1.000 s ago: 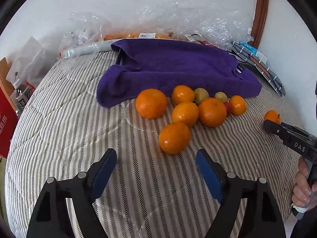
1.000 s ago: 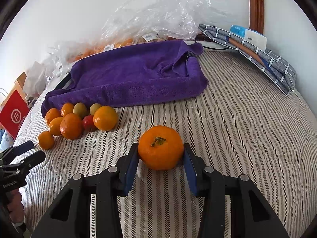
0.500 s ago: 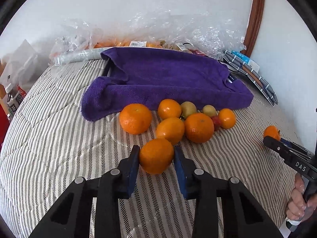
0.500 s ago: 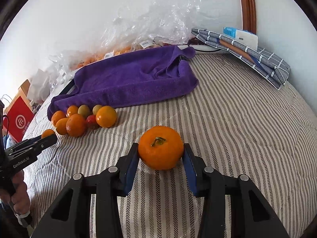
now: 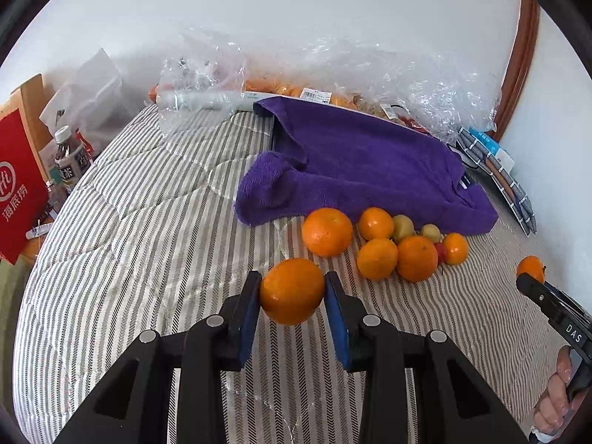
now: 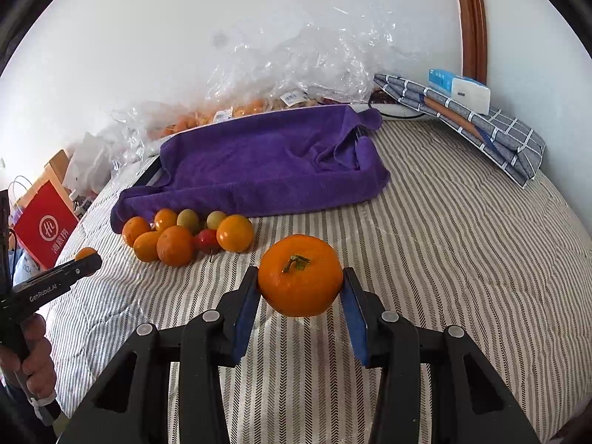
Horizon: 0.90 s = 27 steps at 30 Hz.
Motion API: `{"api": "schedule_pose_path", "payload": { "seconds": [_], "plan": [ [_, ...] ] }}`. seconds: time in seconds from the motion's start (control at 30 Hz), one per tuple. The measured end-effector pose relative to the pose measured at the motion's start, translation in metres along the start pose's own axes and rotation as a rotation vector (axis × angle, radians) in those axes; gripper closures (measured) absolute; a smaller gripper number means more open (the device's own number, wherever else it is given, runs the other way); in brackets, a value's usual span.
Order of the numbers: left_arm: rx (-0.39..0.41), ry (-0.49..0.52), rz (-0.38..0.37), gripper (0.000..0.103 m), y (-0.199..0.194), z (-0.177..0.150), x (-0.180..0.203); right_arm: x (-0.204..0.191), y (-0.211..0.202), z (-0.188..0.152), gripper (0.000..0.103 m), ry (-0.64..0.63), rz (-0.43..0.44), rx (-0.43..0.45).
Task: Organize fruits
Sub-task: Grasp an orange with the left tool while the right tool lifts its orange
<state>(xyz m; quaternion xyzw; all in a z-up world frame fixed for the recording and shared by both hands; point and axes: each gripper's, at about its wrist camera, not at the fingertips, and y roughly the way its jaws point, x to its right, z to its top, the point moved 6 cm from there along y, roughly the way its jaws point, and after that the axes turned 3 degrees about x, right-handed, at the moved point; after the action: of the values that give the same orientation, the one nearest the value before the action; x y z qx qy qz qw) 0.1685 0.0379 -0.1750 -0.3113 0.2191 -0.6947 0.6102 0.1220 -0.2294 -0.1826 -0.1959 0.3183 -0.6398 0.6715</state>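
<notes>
My left gripper point(image 5: 292, 292) is shut on an orange point(image 5: 292, 290) and holds it above the striped bed point(image 5: 148, 251). My right gripper point(image 6: 300, 281) is shut on a stemmed orange point(image 6: 300, 275), also lifted off the bed. A cluster of several oranges point(image 5: 327, 232), two green-yellow fruits point(image 5: 403, 226) and a small red fruit lies in front of the purple towel point(image 5: 362, 162). The cluster also shows in the right wrist view point(image 6: 175, 245). The right gripper and its orange point(image 5: 531, 267) appear at the right edge of the left wrist view; the left gripper point(image 6: 79, 262) shows at the left of the right wrist view.
Clear plastic bags with more fruit point(image 5: 333, 92) lie along the wall behind the towel. A folded checked cloth with boxes point(image 6: 481, 125) sits at the back right. A red paper bag point(image 5: 18, 185) and bottles point(image 5: 70, 159) stand off the bed's left edge.
My left gripper closed on the nearest orange, lifted it and drew back left from the cluster. My right gripper raised its orange off the bed.
</notes>
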Motion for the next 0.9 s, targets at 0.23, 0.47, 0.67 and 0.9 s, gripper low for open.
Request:
{"api": "schedule_pose_path", "payload": {
  "seconds": [0.23, 0.47, 0.67, 0.9],
  "plan": [
    [0.061, -0.023, 0.029, 0.071, -0.013, 0.039, -0.009, -0.006, -0.003, 0.035, 0.06, -0.011, 0.003, 0.056],
    [0.102, -0.024, 0.046, 0.071, -0.003, 0.08, -0.008, -0.013, 0.008, 0.075, 0.06, -0.031, -0.003, 0.107],
    [0.095, -0.044, 0.023, 0.071, 0.025, 0.106, -0.002, -0.017, 0.028, 0.101, 0.06, -0.038, 0.004, 0.121],
    [0.074, -0.032, 0.042, 0.071, 0.068, 0.125, 0.009, -0.017, 0.058, 0.127, 0.06, -0.045, -0.006, 0.122]
  ]
}}
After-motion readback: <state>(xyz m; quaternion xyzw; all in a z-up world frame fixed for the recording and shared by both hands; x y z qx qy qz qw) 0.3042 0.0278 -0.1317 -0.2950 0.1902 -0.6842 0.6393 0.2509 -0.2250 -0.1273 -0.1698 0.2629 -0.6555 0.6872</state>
